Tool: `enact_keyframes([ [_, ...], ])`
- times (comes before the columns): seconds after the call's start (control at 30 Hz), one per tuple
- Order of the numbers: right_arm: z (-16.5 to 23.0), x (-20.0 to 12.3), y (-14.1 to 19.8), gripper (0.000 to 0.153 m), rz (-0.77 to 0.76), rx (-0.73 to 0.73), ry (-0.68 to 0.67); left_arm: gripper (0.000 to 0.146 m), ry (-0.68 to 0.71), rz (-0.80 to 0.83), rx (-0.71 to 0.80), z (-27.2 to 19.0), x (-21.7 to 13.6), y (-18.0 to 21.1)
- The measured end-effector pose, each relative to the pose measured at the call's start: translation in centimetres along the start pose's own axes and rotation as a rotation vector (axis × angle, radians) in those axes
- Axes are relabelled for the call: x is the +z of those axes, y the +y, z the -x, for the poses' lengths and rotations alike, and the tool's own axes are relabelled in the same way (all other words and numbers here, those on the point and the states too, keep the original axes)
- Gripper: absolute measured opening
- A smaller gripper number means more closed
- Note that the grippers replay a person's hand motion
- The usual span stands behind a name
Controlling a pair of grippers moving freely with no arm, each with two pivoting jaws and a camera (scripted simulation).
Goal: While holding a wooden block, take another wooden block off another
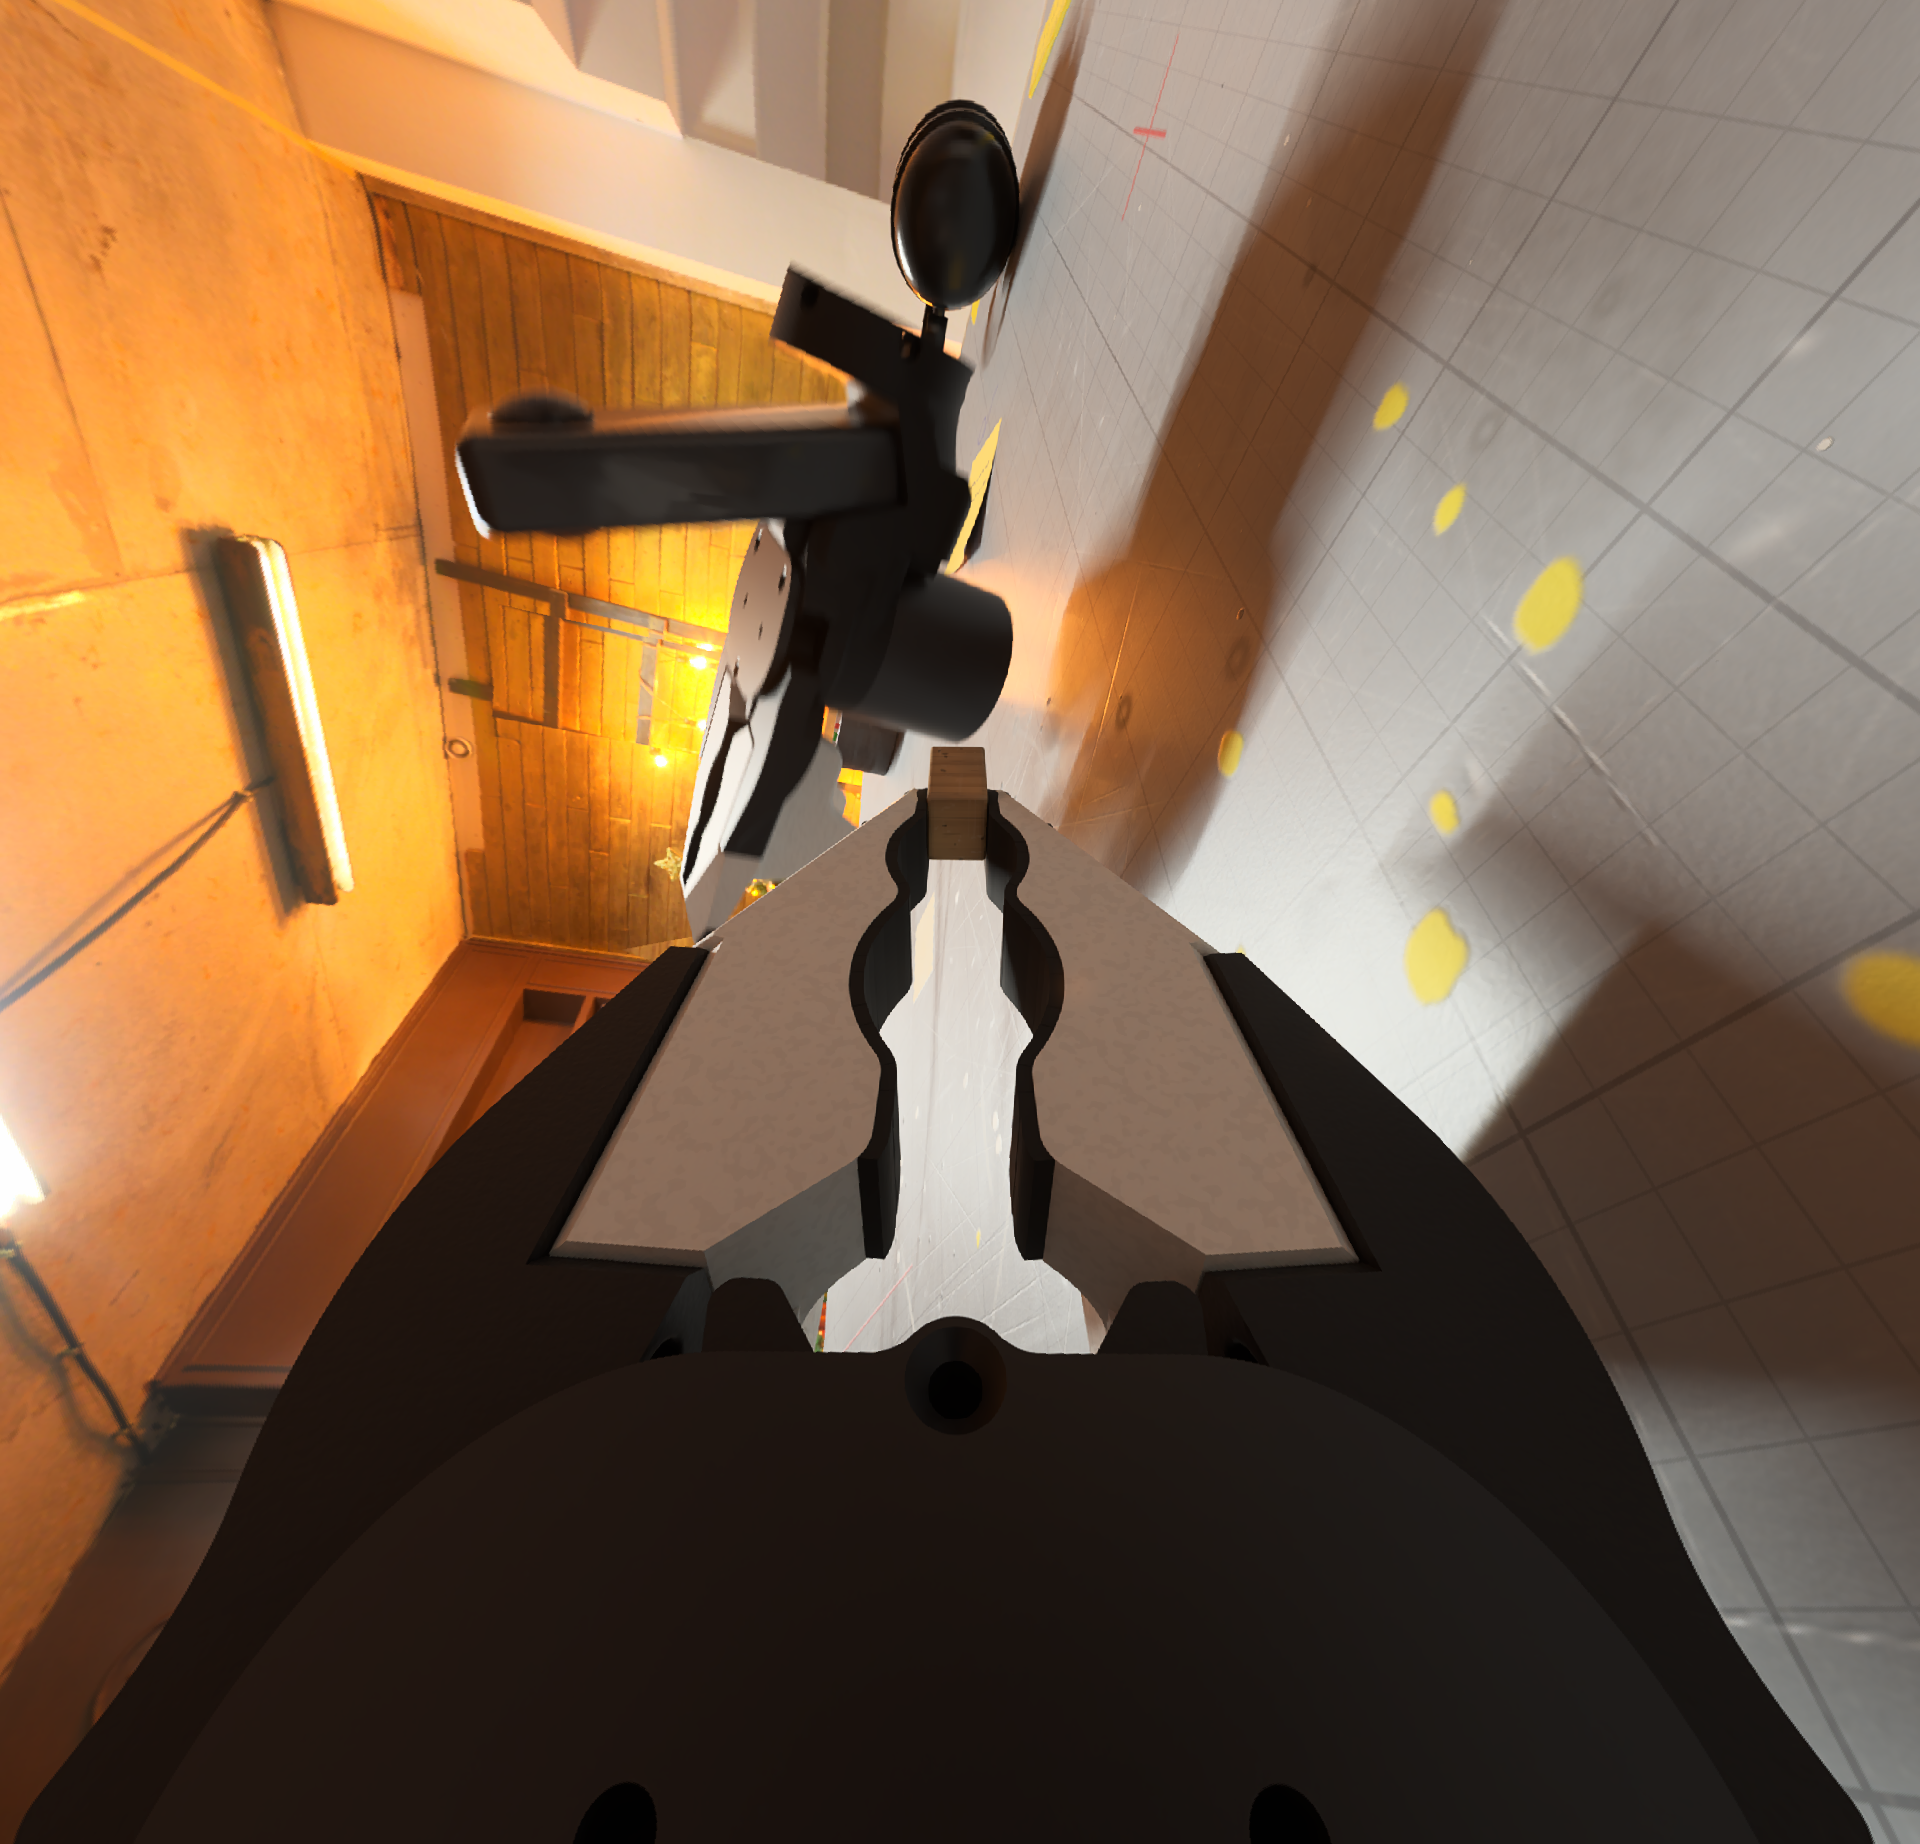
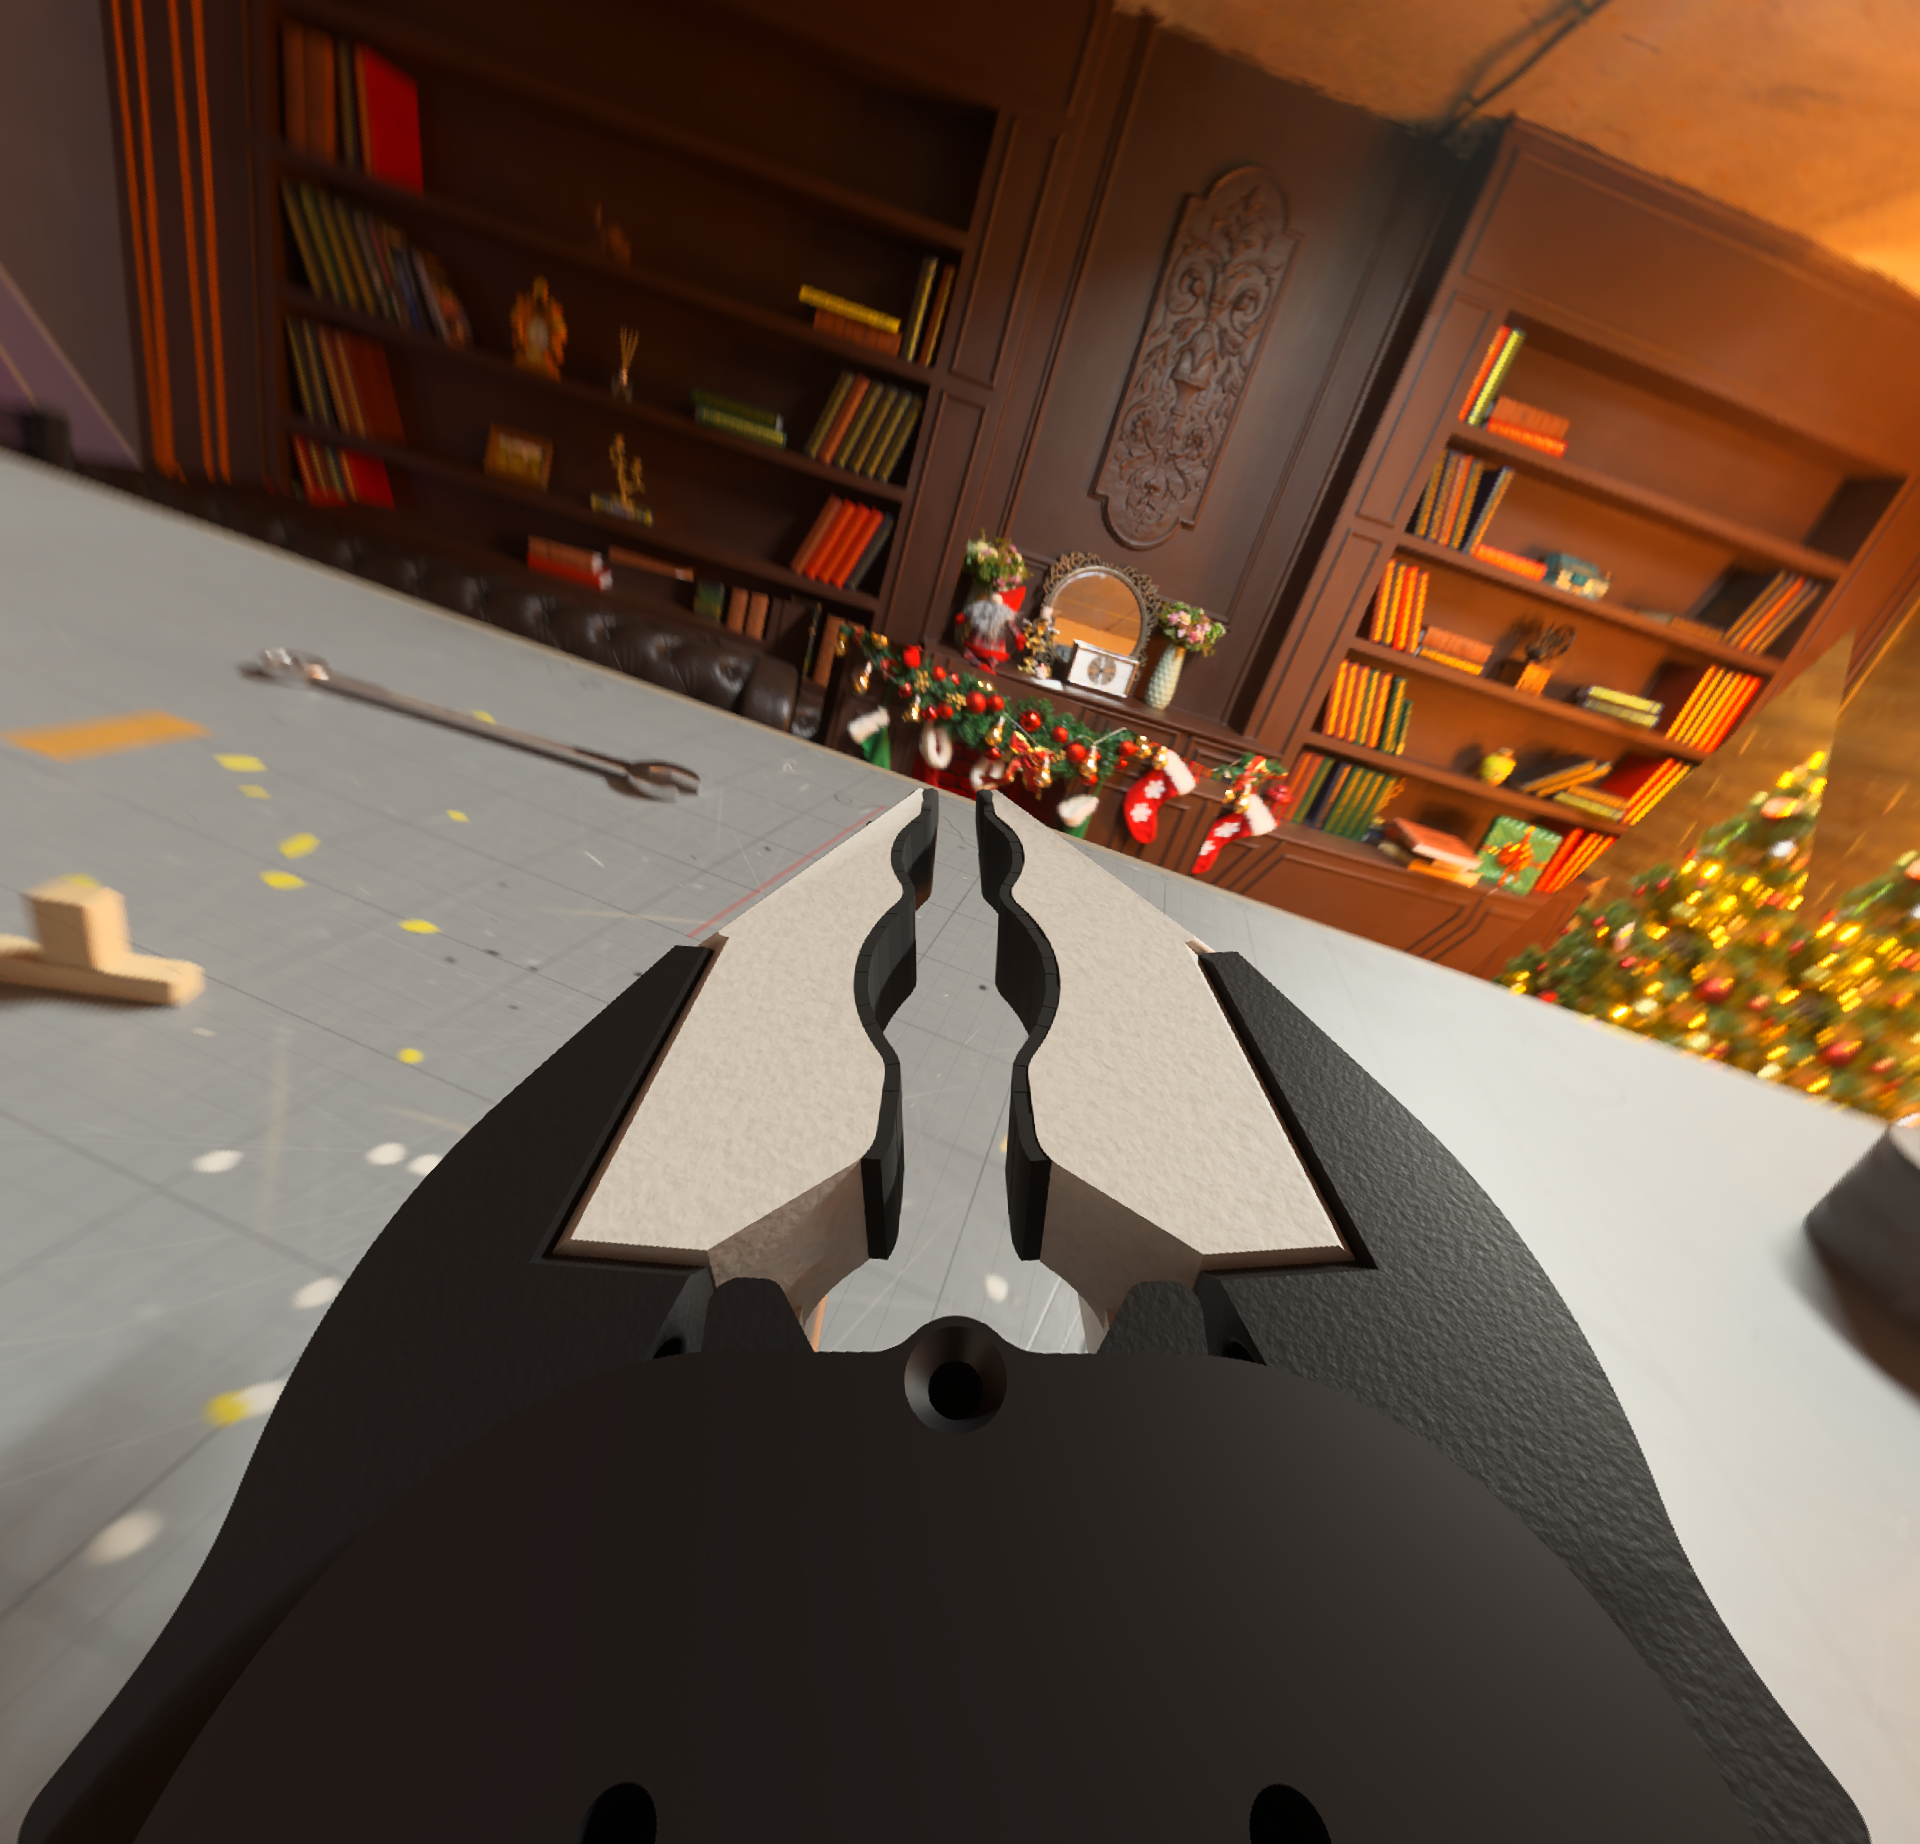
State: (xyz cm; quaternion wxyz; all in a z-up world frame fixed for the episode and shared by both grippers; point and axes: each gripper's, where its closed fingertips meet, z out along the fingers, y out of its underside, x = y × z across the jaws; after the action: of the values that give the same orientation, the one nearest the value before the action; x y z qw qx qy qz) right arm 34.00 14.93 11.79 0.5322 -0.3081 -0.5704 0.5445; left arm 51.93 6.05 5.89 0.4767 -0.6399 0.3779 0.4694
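My left gripper point(image 1: 957, 807) is shut on a small wooden block point(image 1: 956, 803), pinched at the fingertips and held above the grey mat point(image 1: 1507, 392); this view is rolled on its side. My right gripper point(image 2: 956, 807) is shut with only a thin gap and holds nothing. It also shows in the left wrist view point(image 1: 727, 818), just beyond the held block. In the right wrist view, an upright wooden block point(image 2: 75, 924) stands on a flat wooden block point(image 2: 125, 979) on the mat, far to the left of my right gripper and apart from it.
A long metal wrench point(image 2: 468, 719) lies on the mat point(image 2: 468, 963) behind the blocks. A dark round object point(image 2: 1870, 1212) sits at the right edge. The table's far edge runs diagonally just past my right fingertips. Yellow spots dot the mat.
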Motion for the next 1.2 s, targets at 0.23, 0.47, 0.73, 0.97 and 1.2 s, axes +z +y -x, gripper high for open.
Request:
enact_keyframes([
  [0.23,3.2,1.6,0.3,0.000,0.009,-0.322,-0.090,0.009,0.009,0.005,0.003,-0.1,0.0,0.1],
  [0.47,3.1,1.4,0.3,0.000,0.012,-0.298,-0.091,0.009,0.012,0.007,0.004,0.0,0.0,0.2],
  [0.73,2.9,1.3,0.3,0.000,0.015,-0.286,-0.084,0.009,0.018,0.011,0.032,0.0,0.1,0.2],
  [0.97,3.4,1.3,0.3,0.000,0.015,-0.333,-0.093,0.009,0.016,0.009,0.045,0.2,0.0,0.2],
  [1.2,4.8,1.4,0.5,0.000,0.020,-0.435,-0.133,0.009,0.019,0.008,0.078,0.2,0.0,0.0],
])
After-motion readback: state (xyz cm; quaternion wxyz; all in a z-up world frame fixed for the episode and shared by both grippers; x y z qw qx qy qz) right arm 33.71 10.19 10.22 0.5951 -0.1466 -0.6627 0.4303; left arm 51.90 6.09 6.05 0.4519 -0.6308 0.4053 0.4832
